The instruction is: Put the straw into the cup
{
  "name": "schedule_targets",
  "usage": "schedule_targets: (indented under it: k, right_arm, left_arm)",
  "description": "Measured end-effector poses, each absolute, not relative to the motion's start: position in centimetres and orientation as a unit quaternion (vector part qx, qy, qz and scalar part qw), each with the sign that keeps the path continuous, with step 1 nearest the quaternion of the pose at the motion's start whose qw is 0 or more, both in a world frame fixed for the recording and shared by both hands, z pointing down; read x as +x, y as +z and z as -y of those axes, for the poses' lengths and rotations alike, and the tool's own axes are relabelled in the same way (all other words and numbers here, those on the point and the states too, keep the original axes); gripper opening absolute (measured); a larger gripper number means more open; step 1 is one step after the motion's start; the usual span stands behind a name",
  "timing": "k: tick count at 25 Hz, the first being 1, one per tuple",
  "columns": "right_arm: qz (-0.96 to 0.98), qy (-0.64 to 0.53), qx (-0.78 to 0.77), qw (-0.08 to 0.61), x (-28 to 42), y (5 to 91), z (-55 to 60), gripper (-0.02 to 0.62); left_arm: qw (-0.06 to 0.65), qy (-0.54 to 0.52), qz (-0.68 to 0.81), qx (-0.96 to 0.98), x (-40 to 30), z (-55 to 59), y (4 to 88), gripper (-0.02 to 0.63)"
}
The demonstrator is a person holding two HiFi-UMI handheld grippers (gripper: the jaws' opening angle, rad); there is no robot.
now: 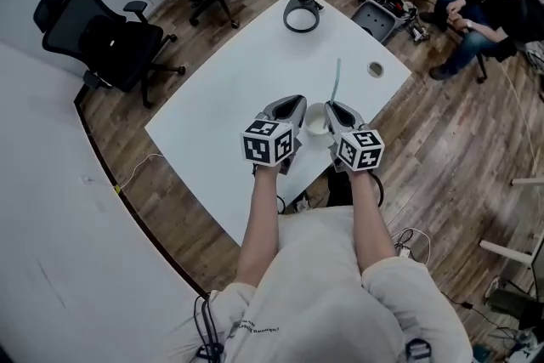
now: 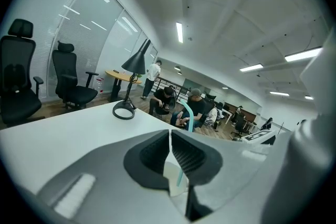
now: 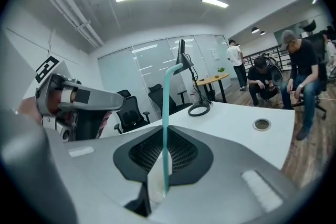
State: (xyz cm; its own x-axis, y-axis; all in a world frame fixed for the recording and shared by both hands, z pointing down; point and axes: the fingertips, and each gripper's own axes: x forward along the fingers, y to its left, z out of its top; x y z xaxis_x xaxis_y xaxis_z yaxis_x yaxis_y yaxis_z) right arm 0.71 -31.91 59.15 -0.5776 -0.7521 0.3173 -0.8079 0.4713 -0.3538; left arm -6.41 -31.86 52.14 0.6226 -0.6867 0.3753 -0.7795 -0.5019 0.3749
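Head view shows the left gripper point(image 1: 295, 104) and right gripper point(image 1: 333, 108) tip to tip at the middle of the frame. They flank a small white cup point(image 1: 315, 123) on the white table point(image 1: 238, 89). The teal straw point(image 1: 337, 76) rises from the right gripper's tip toward the upper centre, short of the desk lamp point(image 1: 300, 13). Left gripper view shows its ribbed pads closed against each other with nothing plainly between them. The cup point(image 2: 170, 178) sits low in the gap beneath them and the straw point(image 2: 188, 113) passes behind. Whether a pad grazes the rim is hard to say from this angle. Right gripper view shows its jaws clenched on the straw point(image 3: 165, 107), which stands nearly upright through the centre of the frame. Its bent top is near the upper middle and its lower end hangs over the cup point(image 3: 155, 183). The straw looks very light, thin-walled and smooth, so it would likely buckle or slip under a hard squeeze. A gentle pinch on the straight shaft below the bend suits it. The cup also looks light enough to tip at a nudge.
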Motion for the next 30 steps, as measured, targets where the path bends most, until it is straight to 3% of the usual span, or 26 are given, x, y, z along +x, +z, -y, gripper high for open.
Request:
schedule_targets:
  k: [10,18,30]
  right_arm:
    - [0.844,0.264,0.457,0.096,1.1,62.4,31.3,0.044]
    - [0.843,0.27,0.424,0.193,0.0,65.0,29.8,0.044]
    - [0.84,0.295,0.386,0.243,-1.1,66.6,29.8,0.044]
  left_arm:
    - [0.273,0.091,0.421,0.86,-6.4,32.5,53.1,0.012]
    - [0.274,0.089,0.42,0.86,-6.3,32.1,53.3,0.012]
    - [0.275,0.068,0.438,0.853,-7.6,33.0,52.8,0.012]
